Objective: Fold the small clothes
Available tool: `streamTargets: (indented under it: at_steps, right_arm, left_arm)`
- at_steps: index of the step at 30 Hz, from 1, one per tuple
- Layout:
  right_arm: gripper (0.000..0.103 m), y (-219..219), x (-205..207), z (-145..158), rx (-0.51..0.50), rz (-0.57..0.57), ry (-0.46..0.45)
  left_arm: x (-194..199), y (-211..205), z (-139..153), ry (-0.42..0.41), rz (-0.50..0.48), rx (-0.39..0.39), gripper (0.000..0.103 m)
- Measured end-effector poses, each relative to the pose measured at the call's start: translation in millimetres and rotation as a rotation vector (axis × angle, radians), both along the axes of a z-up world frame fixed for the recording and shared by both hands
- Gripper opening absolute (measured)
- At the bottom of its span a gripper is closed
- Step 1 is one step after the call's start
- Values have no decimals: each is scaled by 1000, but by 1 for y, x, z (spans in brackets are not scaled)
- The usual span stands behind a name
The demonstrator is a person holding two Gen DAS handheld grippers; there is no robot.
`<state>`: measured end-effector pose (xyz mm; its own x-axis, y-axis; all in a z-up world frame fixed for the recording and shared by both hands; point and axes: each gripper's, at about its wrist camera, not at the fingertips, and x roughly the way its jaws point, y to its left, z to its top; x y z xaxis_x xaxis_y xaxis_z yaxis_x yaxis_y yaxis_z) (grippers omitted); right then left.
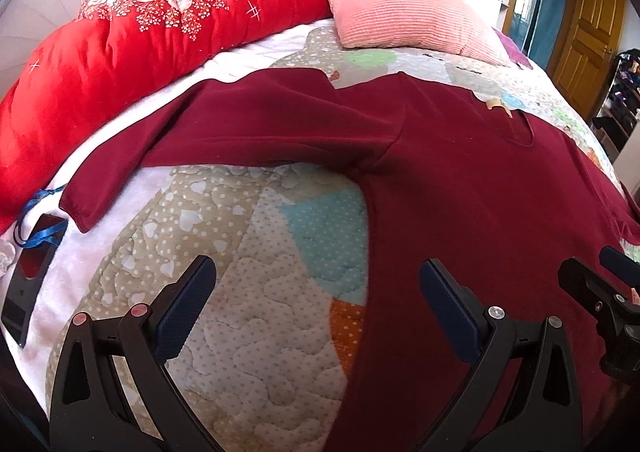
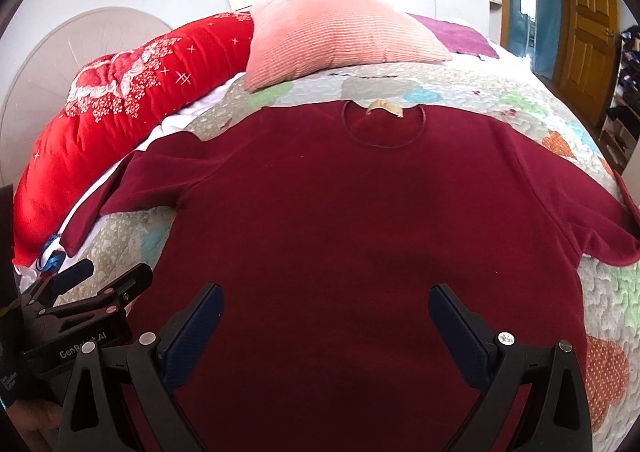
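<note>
A dark red long-sleeved top [image 2: 340, 220] lies flat and spread on the patchwork quilt, neck hole and tan label [image 2: 386, 108] at the far side. Its left sleeve [image 1: 224, 132] stretches out to the left. My left gripper [image 1: 316, 284] is open and empty, hovering over the top's left side edge and the quilt. My right gripper [image 2: 326, 302] is open and empty above the lower body of the top. Each gripper shows at the edge of the other's view: the right one in the left wrist view [image 1: 600, 284], the left one in the right wrist view [image 2: 100, 280].
A red floral duvet [image 1: 120, 52] lies rolled along the left. A pink ribbed pillow [image 2: 332, 40] sits beyond the collar. A black device with a blue strap [image 1: 30, 276] lies at the left edge of the bed. A purple cloth [image 2: 460, 36] is far right. The patchwork quilt [image 1: 240, 260] covers the bed.
</note>
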<state>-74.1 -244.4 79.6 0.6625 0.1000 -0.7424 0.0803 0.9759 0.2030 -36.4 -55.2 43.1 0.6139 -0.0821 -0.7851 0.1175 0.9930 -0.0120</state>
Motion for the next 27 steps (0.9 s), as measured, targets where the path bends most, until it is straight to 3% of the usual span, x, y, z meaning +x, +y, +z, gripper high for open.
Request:
streamTargets:
  at_steps: [27]
  right_arm:
    - [102,-16,2,-4,-5,-84,10]
  left_arm:
    - [-2,-15,5,0,-50,-5,102]
